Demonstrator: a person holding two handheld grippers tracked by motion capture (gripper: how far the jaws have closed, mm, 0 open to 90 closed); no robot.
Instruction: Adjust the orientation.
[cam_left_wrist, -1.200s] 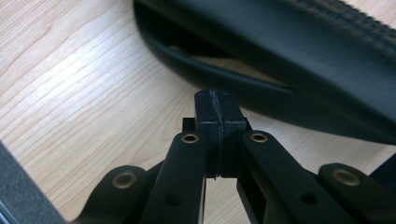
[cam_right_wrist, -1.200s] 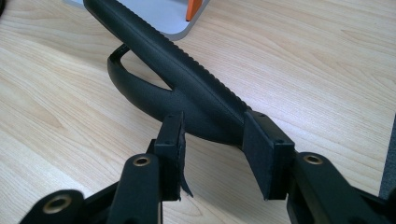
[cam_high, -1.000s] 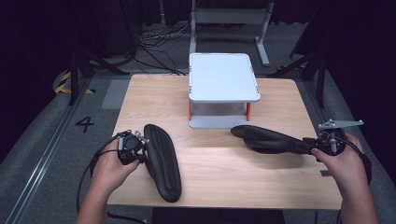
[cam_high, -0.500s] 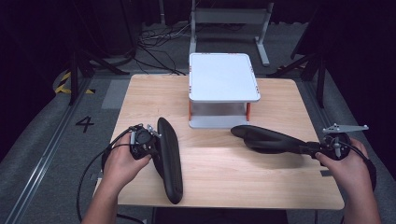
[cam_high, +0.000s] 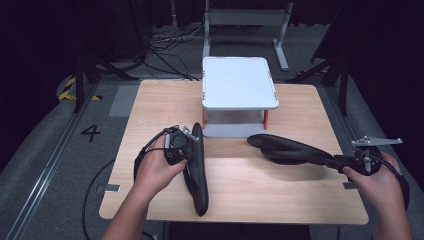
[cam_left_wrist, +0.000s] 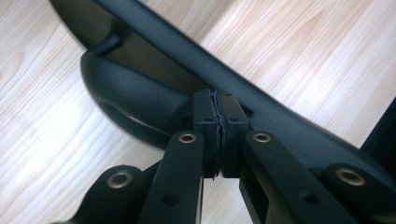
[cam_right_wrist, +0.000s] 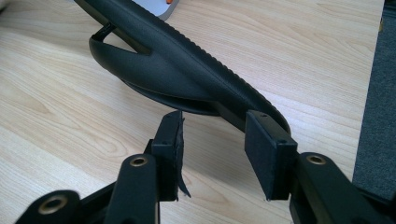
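Black slippers (cam_high: 197, 172), pale wood table (cam_high: 150, 105)

The wooden table (cam_high: 300, 105) is brightly lit from above while the surroundings stay dark, with blur at 10 o'clock in the left gripper view.

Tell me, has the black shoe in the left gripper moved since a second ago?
Yes. The left shoe has tipped up onto its edge and shifted right, closer to the white stand. The left gripper is clamped on its rim.
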